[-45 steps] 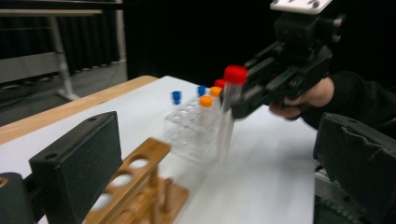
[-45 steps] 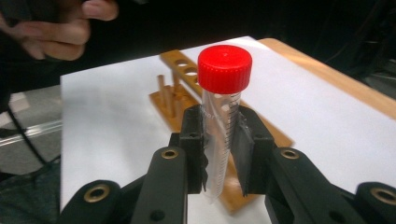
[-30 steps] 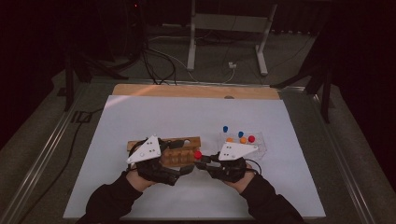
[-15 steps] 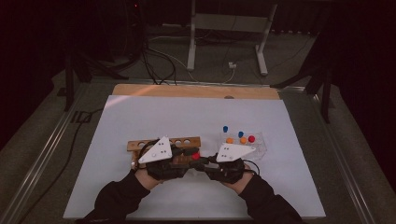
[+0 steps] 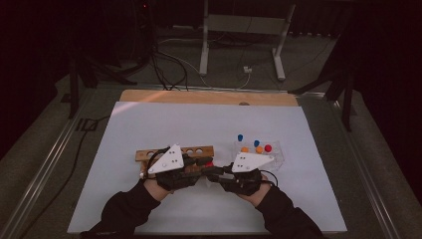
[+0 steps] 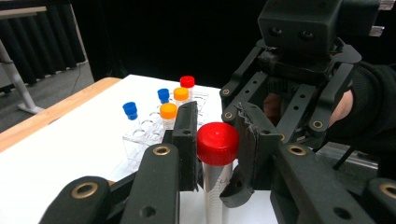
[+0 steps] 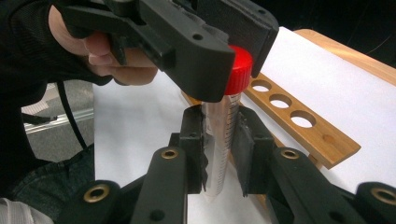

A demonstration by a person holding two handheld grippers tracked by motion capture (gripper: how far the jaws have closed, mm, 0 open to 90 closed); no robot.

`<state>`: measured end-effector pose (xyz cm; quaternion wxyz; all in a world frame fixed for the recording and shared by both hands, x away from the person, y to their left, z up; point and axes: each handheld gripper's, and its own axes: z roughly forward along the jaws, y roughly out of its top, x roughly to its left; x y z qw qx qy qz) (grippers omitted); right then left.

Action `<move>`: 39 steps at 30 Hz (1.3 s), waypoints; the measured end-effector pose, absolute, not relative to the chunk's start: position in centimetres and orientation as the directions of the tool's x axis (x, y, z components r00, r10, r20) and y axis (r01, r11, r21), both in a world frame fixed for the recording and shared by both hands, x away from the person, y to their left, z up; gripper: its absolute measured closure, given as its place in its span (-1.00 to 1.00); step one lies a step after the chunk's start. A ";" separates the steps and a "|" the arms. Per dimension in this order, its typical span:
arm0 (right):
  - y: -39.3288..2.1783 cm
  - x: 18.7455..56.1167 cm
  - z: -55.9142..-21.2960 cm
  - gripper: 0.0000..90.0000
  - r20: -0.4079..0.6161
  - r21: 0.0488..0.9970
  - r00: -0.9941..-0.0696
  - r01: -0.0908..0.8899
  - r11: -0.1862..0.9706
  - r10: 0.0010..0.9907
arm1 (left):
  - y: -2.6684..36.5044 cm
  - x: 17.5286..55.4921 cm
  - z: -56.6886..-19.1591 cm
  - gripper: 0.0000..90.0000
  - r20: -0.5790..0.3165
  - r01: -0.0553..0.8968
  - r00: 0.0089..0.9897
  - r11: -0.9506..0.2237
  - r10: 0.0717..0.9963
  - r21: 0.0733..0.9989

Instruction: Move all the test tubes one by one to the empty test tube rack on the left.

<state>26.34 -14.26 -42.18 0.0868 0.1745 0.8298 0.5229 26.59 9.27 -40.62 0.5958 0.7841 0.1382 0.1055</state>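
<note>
Plastic, clear, graduated tube with red screw cap: light, stiff, slippery, near the worktop's front edge. My right claw clamps its barrel; my left claw, jaws just closing, pinches the cap for twisting.

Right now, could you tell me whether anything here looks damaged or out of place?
Only slightly: the left gripper's right-hand pad looks frayed along its top edge, beside the red cap it clamps.

Both hands meeting low over the table, left gripper jaws just closing in, right gripper jaws squeezing tight.
</note>
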 end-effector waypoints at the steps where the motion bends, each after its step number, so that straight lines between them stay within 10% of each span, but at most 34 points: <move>1: -14.3 26.4 -42.2 0.65 0.043 0.899 -0.924 0.201 0.388 0.380 | 9.2 26.6 -40.6 0.60 0.003 0.089 0.940 -0.252 0.341 0.964; 24: -16.5 26.5 -41.2 -0.89 0.095 0.929 -0.901 0.232 0.287 0.423 | 11.5 31.3 -37.3 0.60 0.052 0.077 0.871 -0.241 0.488 0.967; 39: -17.4 25.8 -40.3 -1.00 0.036 0.942 -0.900 0.176 0.287 0.434 | 11.1 34.5 -39.6 0.60 0.025 0.129 0.834 -0.239 0.550 0.962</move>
